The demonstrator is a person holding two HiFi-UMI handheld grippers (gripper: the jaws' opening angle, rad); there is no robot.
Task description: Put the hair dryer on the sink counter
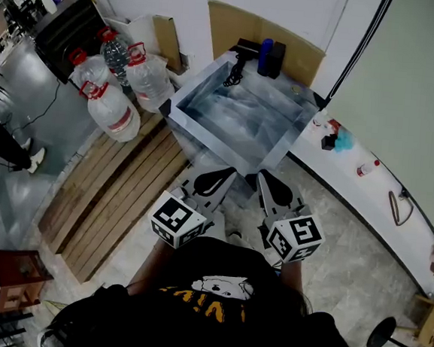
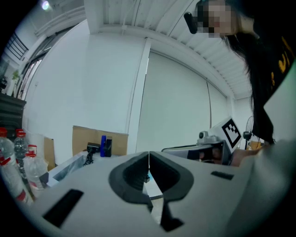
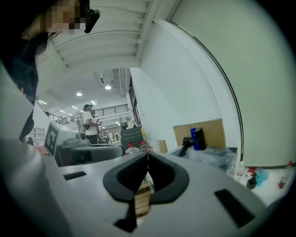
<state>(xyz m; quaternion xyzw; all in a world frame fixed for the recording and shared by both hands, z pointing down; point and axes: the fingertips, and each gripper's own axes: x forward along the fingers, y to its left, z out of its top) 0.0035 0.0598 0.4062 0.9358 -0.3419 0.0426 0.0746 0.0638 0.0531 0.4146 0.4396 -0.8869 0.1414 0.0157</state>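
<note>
- The person holds both tools tucked in close to the chest, side by side and pointing roughly level towards the sink. This reads as a resting pose rather than a reach.
- The left gripper (image 1: 215, 182) has its jaws pressed together, the dark pads meeting along a thin seam with nothing between them.
- The right gripper (image 1: 269, 187) is likewise closed tight and carries nothing. Only floor and wooden slats (image 1: 117, 190) show through the gap below its pads.
- Just beyond the fingertips stands the sink counter (image 1: 205, 134), a marbled box whose basin appears empty.
- The hair dryer (image 1: 243, 52) lies at the far rim of that counter, well apart from both tools. Its dark cord trails down into the basin, probably because the body sits right at the edge.
- A blue bottle (image 1: 266, 55) and a black box (image 1: 277, 59) stand just beside the dryer, in front of a sheet of cardboard (image 1: 230, 23) leaning on the wall.
- With the dryer on the rim and both tools empty, it is either already set down or not yet picked up. The views do not settle which.
- Large water bottles (image 1: 114, 103) are grouped off to the left of the sink, clear of any reach path.
</note>
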